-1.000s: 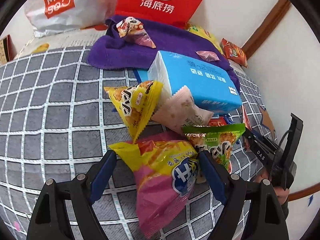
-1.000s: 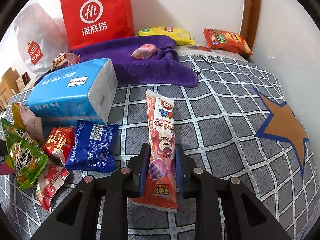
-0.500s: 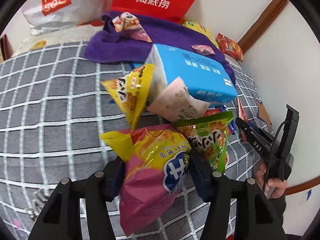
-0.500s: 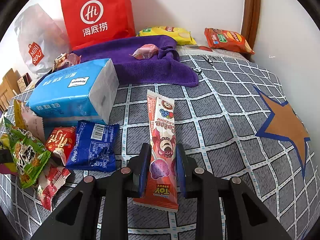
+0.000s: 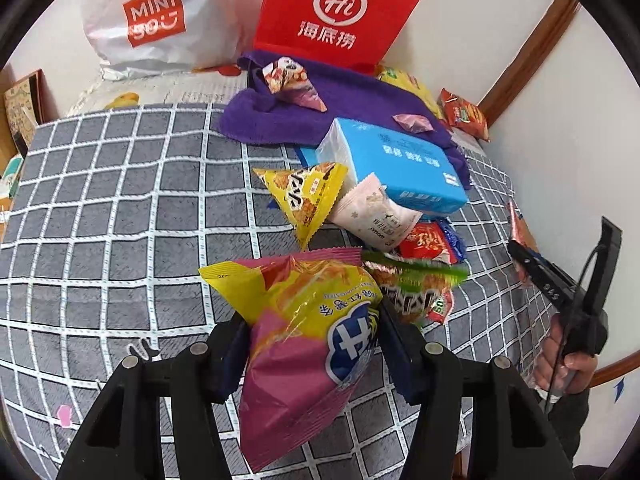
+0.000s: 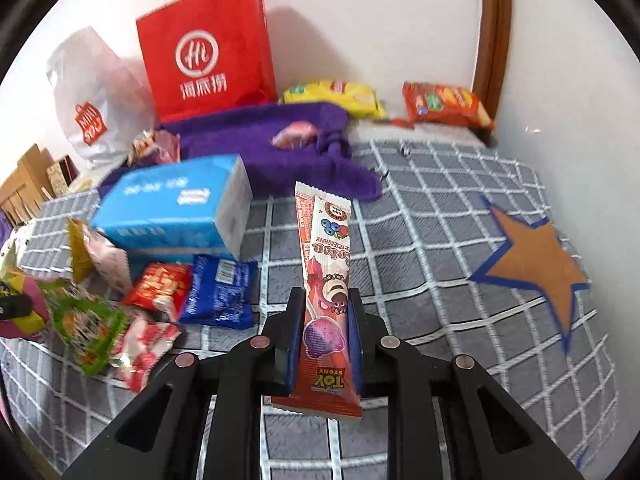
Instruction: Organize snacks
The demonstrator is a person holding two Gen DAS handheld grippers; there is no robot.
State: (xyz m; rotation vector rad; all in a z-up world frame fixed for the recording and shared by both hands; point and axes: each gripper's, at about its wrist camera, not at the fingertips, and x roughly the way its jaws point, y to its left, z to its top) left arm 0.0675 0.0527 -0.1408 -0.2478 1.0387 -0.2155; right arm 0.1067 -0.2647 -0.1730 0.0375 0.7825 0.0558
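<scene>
left wrist view: left gripper [image 5: 312, 336], both fingers pressed against the sides of a pink-and-yellow chip bag [image 5: 304, 344], which sits raised above the grey checked bedspread [image 5: 120, 208]. beyond it, a loose heap: yellow triangular snack pack [image 5: 308, 196], pale pink sachet [image 5: 376, 218], red packet [image 5: 428, 242], green packet [image 5: 412, 284], all just beside a blue tissue pack [image 5: 396, 164]. purple towel [image 5: 348, 104] behind, carrying two small wrapped sweets; red paper bag [image 5: 340, 12] and white shopping bag [image 5: 160, 20] against the wall. right wrist view: right gripper [image 6: 325, 336], narrowly closed on a long red toy story snack stick [image 6: 326, 280], held tilted up off the bedspread, its far end pointing toward the towel. blue foil packet [image 6: 218, 292] lies left of the stick, well apart from the orange star patch [image 6: 536, 264] on the right.
</scene>
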